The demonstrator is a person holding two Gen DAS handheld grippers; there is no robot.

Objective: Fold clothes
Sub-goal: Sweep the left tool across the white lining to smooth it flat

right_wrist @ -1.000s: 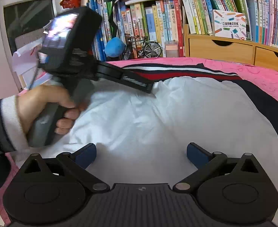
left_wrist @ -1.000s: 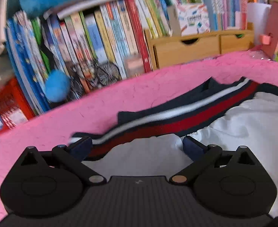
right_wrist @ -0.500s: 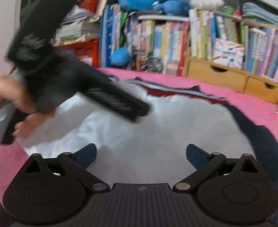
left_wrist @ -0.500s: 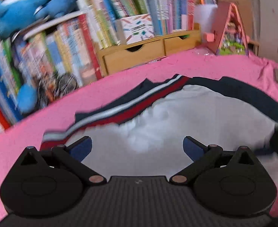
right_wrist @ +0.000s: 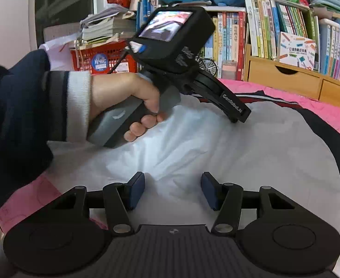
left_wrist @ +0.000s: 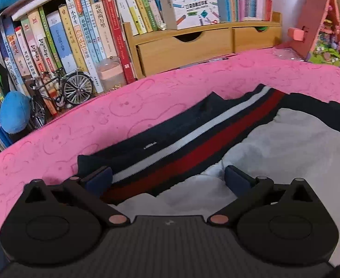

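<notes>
A garment lies spread on the pink blanket point(left_wrist: 146, 102): a white body point(right_wrist: 216, 153) with a navy, white and red striped band point(left_wrist: 193, 148) along its far edge. My left gripper point(left_wrist: 167, 178) is open wide, low over the seam where the band meets the white cloth. In the right wrist view a hand holds this left gripper point(right_wrist: 237, 115), tips down at the white cloth near the band. My right gripper point(right_wrist: 173, 190) hovers over the near part of the white body. Its jaws are closing, with white cloth lying below and between the pads, which do not pinch it.
A bookshelf point(left_wrist: 82, 37) packed with books stands behind the blanket, with wooden drawers point(left_wrist: 183, 48), a model bicycle point(left_wrist: 61, 92) and a pink toy house point(left_wrist: 320, 27). A red basket point(right_wrist: 105, 58) and paper piles stand at the left. A dark sleeve point(right_wrist: 19, 115) fills the left side.
My right gripper's jaws have come closer together. The left gripper swung right and came back to the striped band, lower over the cloth.
</notes>
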